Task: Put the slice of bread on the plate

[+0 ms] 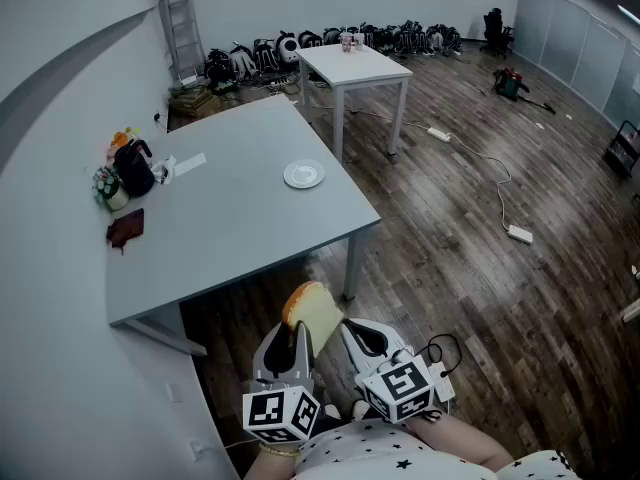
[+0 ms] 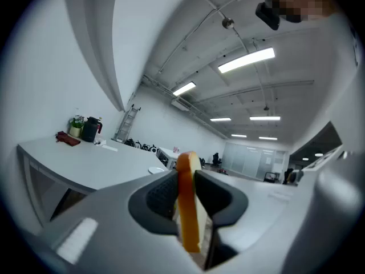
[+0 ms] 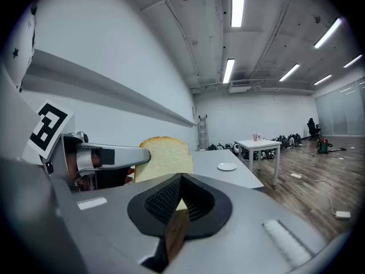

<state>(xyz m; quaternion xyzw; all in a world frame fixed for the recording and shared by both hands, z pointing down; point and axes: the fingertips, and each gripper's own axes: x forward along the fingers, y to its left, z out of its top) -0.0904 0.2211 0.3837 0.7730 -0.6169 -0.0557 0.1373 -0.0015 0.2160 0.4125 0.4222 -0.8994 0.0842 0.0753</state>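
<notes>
A slice of bread point(image 1: 314, 311) with an orange-brown crust stands on edge between the jaws of my left gripper point(image 1: 301, 336), which is shut on it. In the left gripper view the bread point(image 2: 188, 204) fills the gap between the black pads. My right gripper point(image 1: 362, 340) is close beside it on the right, shut with nothing in it. From the right gripper point(image 3: 181, 179) view, the bread point(image 3: 164, 158) shows just left of its tips. A small white plate point(image 1: 304, 174) lies near the far right edge of the grey table point(image 1: 230, 228), well ahead of both grippers.
A black kettle point(image 1: 133, 168), a small plant and a dark red cloth point(image 1: 126, 228) sit at the table's left side by the wall. A white table point(image 1: 355, 65) stands beyond. Bags line the far wall, and cables lie on the wooden floor point(image 1: 480, 228).
</notes>
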